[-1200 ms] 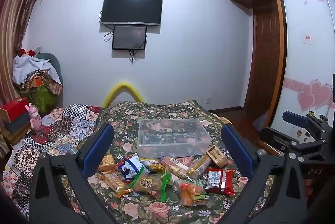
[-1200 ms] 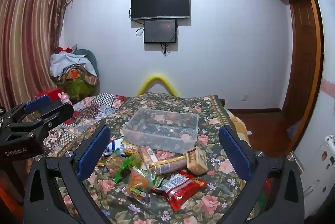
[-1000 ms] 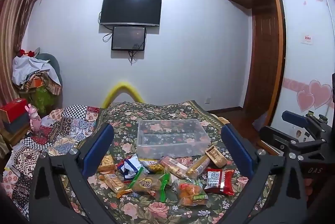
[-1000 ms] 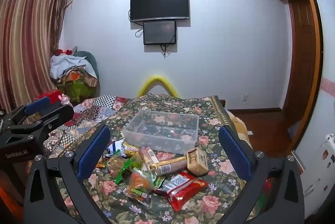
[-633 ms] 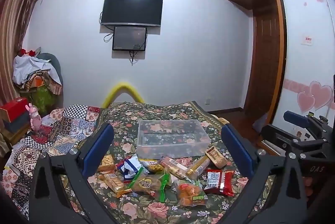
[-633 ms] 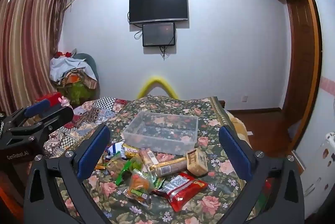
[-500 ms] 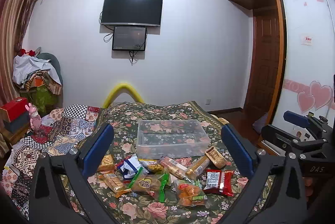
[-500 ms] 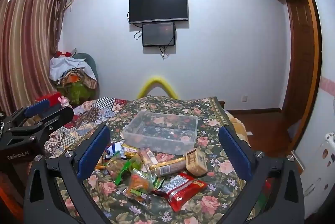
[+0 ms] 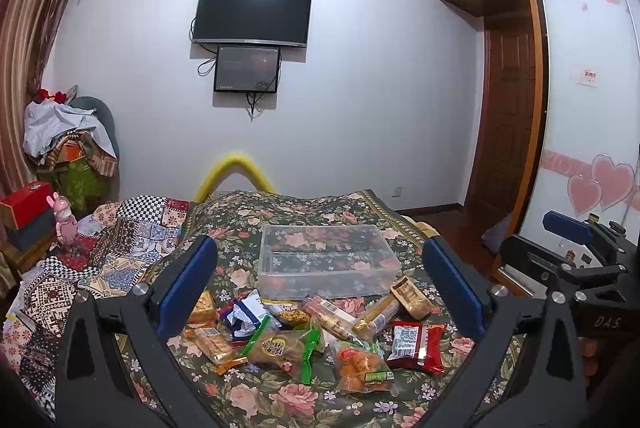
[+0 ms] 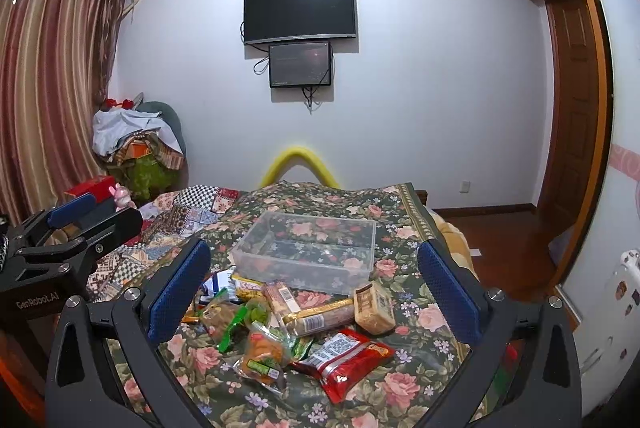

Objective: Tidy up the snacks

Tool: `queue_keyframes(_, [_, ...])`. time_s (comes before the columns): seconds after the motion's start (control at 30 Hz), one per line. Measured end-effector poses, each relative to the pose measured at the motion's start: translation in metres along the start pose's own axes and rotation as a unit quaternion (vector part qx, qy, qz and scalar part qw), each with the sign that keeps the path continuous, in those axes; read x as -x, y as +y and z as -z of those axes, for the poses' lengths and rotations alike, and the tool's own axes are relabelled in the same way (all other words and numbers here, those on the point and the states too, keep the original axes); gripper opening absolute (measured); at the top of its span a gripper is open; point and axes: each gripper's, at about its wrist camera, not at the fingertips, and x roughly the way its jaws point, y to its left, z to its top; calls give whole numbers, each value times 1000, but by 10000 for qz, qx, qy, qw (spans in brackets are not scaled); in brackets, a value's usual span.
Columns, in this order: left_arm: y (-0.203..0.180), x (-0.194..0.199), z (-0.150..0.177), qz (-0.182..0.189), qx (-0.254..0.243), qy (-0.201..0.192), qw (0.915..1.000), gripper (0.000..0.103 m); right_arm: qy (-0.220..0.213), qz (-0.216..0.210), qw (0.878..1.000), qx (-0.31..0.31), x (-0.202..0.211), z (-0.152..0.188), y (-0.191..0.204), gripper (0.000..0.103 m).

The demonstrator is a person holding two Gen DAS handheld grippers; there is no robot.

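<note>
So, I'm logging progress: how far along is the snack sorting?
Nothing looks done: the clear bin is empty. Nothing is in hand: the left tool and right tool are both open. The whole snack pile on the bedspread remains.

Black tongs [image 9: 320, 284], blue pads [image 9: 188, 284], silver screws.

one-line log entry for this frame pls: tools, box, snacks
left tool: open, empty | right tool: open, empty | clear box: empty, on floral bedspread | snack packets: loose pile in front of box | phase: pre-grasp
</note>
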Motion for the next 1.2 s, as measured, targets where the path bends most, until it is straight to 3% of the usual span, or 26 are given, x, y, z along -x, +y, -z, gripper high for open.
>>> queue_keyframes(1.2, [1, -4, 0, 26, 116, 41, 9999, 103, -86, 10, 9999, -53, 1, -1, -1, 103])
